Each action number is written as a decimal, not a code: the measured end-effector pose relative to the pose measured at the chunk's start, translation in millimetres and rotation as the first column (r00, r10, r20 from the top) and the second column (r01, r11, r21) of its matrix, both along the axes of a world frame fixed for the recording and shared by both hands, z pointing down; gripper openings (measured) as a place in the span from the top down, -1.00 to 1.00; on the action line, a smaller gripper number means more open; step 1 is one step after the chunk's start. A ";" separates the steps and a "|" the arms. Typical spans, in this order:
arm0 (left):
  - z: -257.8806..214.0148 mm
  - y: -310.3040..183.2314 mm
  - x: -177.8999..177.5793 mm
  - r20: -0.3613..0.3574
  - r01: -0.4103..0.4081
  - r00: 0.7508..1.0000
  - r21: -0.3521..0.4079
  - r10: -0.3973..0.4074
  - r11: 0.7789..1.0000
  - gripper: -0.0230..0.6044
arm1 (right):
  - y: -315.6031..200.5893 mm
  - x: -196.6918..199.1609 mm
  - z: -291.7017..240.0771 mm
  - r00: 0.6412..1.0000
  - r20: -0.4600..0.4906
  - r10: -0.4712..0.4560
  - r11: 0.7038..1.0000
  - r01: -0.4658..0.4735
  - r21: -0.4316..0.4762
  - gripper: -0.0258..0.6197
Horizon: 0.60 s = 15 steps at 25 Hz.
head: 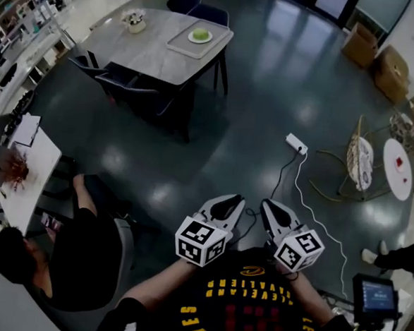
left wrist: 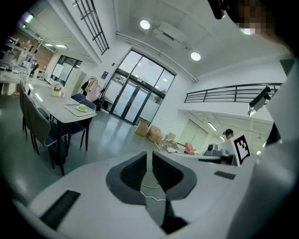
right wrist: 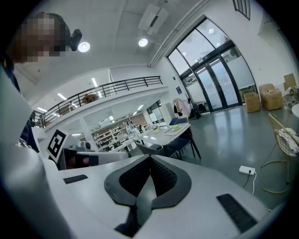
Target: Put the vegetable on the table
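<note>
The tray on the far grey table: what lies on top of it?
On the tray sits a small plate with one pale green vegetable. Which vegetable is too far to tell; the tray surface beneath the plate is covered.

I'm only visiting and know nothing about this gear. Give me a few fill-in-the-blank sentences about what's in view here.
1. The green vegetable sits on a plate, which rests on a ___ on the far table.
2. The left gripper and the right gripper hold ___.
3. The white power strip lies on the ___.
Missing words: tray; nothing; floor.
</note>
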<state>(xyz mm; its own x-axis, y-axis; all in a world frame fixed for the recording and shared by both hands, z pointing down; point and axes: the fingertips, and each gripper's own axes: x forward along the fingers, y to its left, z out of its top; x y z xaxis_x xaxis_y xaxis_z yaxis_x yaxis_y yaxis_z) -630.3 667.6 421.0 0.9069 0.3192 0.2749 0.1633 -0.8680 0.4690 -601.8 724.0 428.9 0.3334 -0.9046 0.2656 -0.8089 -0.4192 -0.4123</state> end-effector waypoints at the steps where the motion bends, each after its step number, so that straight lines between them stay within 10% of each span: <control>1: 1.2 -14.5 5.7 0.002 0.015 1.000 -0.014 -0.015 1.000 0.79 | -12.1 5.5 1.7 1.000 0.004 -0.008 1.000 0.008 -0.006 0.90; 15: 31.4 -121.5 86.6 0.086 0.136 0.987 -0.026 -0.133 0.990 0.79 | -124.8 101.8 27.5 0.990 0.083 -0.118 0.993 0.118 -0.002 0.90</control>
<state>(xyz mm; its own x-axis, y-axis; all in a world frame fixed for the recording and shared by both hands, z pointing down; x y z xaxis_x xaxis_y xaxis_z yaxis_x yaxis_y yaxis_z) -543.7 546.2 452.4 0.9165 0.2056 0.3432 0.0053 -0.8641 0.5033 -499.9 599.2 456.4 0.2014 -0.9344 0.2938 -0.8161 -0.3259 -0.4773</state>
